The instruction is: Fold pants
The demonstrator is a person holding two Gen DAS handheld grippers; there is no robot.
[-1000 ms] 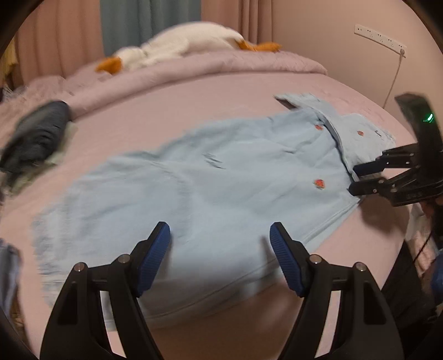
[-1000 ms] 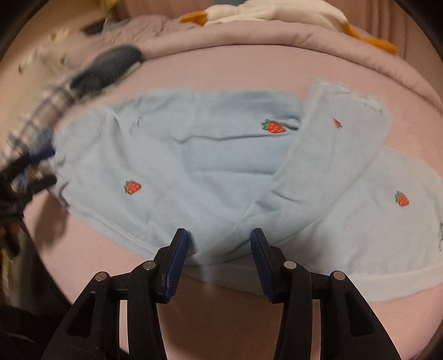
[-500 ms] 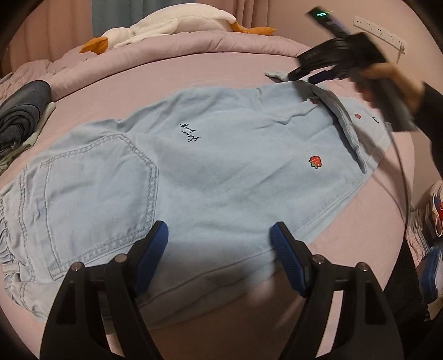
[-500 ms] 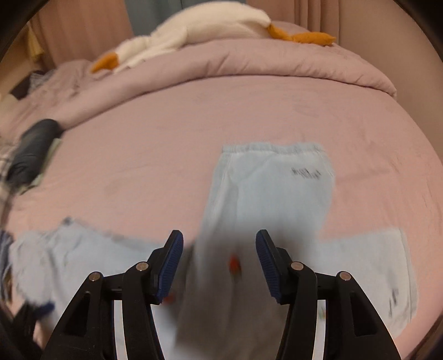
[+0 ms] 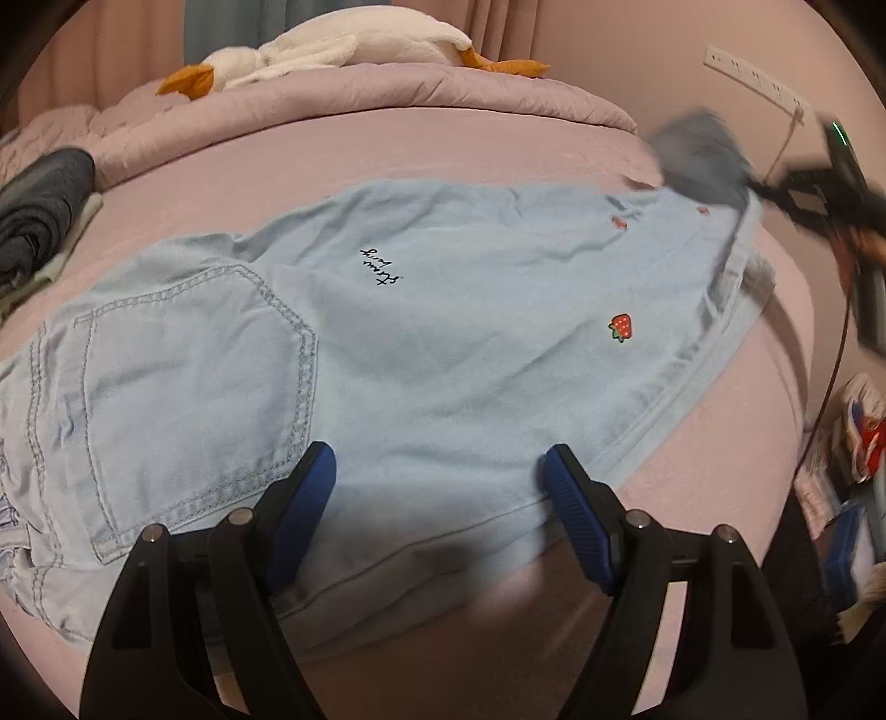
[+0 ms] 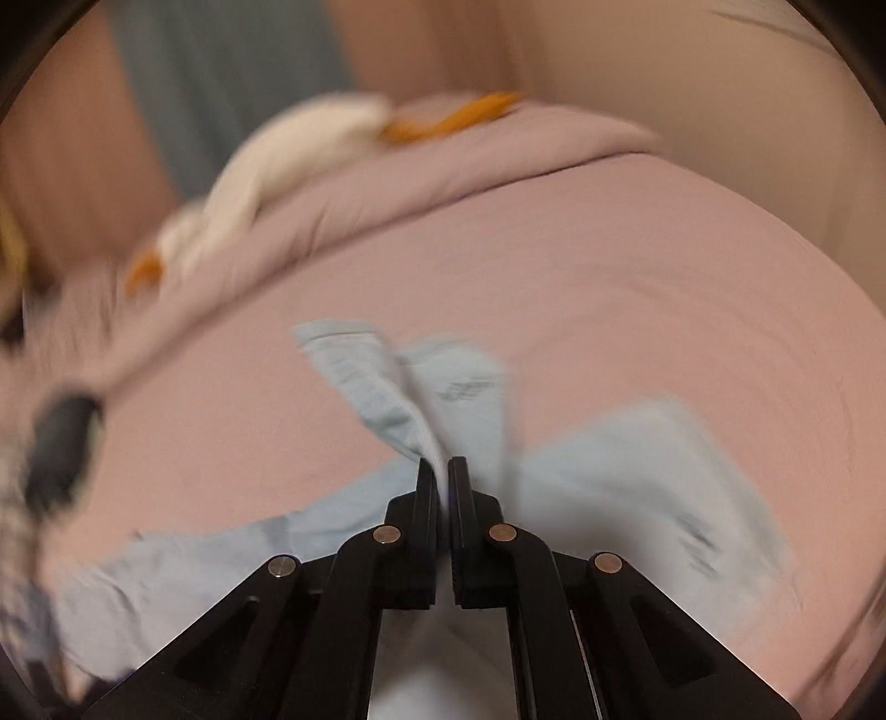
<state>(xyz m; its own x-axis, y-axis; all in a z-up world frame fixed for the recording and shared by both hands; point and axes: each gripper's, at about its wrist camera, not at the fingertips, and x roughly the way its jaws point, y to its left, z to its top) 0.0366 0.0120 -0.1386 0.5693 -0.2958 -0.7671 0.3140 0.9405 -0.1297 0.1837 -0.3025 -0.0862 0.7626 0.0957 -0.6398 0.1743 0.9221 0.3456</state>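
A pink bed (image 5: 443,138) fills both views, with a rolled quilt (image 5: 387,94) along its far edge and a white plush goose (image 5: 332,47) lying on the quilt. Spread across the sheet are the pants (image 5: 415,332), light blue denim with a back pocket (image 5: 183,376) near the left view's lower left, dark script stitching and a small red strawberry (image 5: 620,327) toward the hem. A dark folded garment (image 5: 44,205) sits at the bed's left edge, apart from the pants. No container shows clearly (the clutter on the floor at the far right is too blurred to name).

The left gripper (image 5: 437,482) hangs over the near edge of the pants with its blue pads wide apart, nothing between them. The right gripper (image 6: 442,471) has its jaws pressed together on a pinch of the pant leg, and the cloth rises from the sheet in a peaked fold ahead of the tips. In the left view it appears as a blur at the far right (image 5: 819,188) beside the lifted hem.
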